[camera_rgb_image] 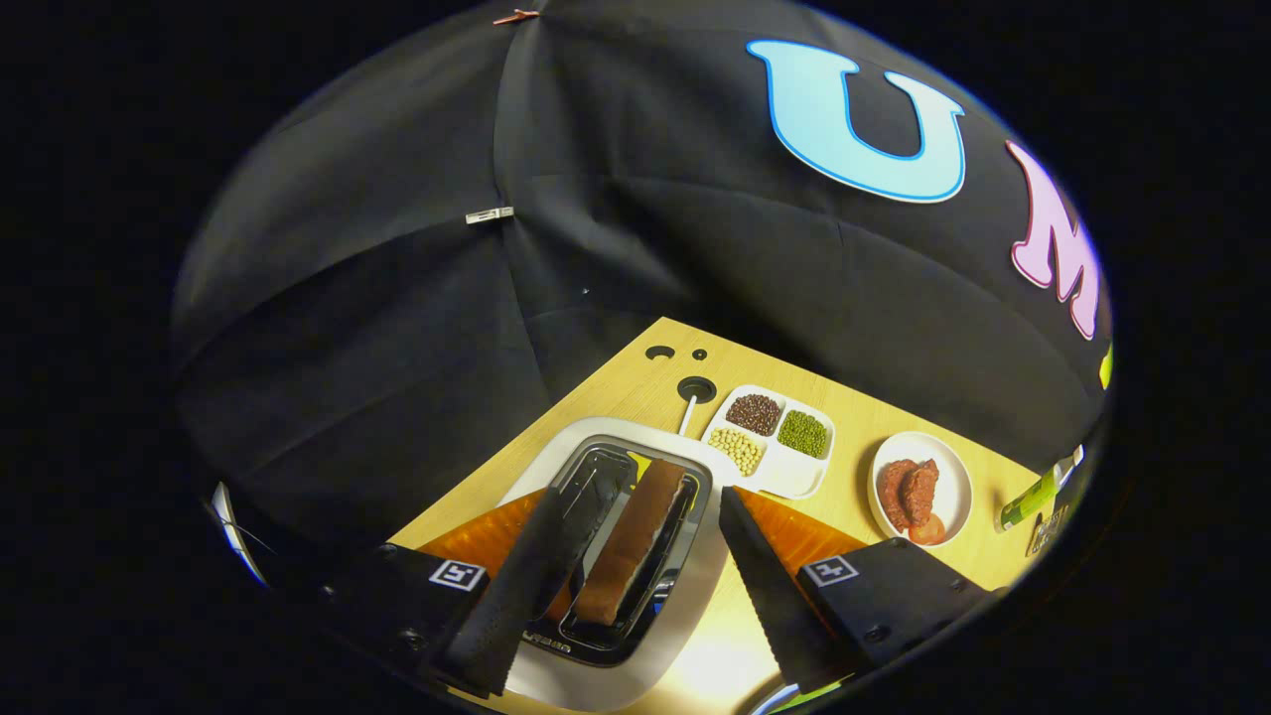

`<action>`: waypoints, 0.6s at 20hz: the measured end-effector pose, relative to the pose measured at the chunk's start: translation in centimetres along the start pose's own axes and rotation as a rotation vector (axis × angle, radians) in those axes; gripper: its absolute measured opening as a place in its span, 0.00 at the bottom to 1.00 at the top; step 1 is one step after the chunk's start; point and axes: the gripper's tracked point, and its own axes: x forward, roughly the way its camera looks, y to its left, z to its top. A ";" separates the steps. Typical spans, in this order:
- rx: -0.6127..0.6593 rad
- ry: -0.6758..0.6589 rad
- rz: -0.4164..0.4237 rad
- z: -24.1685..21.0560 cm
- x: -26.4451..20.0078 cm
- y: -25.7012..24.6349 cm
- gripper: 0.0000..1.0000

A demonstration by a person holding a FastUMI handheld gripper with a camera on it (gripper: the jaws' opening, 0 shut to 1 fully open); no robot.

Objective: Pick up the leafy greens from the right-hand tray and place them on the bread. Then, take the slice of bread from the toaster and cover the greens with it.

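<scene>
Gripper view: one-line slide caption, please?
Open gripper poised over the toaster, fingers straddling the bread slice standing in its slot.

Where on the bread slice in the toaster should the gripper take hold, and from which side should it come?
Probably from above, on the top crust edge of the bread slice. It stands on edge in the toaster slot, so only that edge is exposed. The open gripper already straddles it, one finger on each flat face.

Jaws spread wide — bread slice point(635, 536) stands unobstructed between them, toaster point(616, 556) walls flanking.
</scene>
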 end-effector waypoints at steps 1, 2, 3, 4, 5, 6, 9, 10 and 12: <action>-0.001 -0.010 -0.011 0.3 0.0 -0.3 0.98; 0.007 -0.010 -0.005 0.4 -0.1 0.0 0.93; 0.015 -0.005 -0.001 0.3 -0.1 0.2 0.81; 0.017 0.003 0.001 0.1 -0.1 0.3 0.69; 0.014 0.010 0.000 -0.1 -0.2 0.4 0.62; 0.014 0.019 -0.005 -0.3 -0.3 0.3 0.52; 0.052 0.027 -0.049 -0.3 -0.4 -0.1 0.24; 0.060 0.039 -0.061 -0.6 -0.7 -0.2 0.19; 0.070 0.039 -0.065 -0.4 -1.0 -0.3 0.18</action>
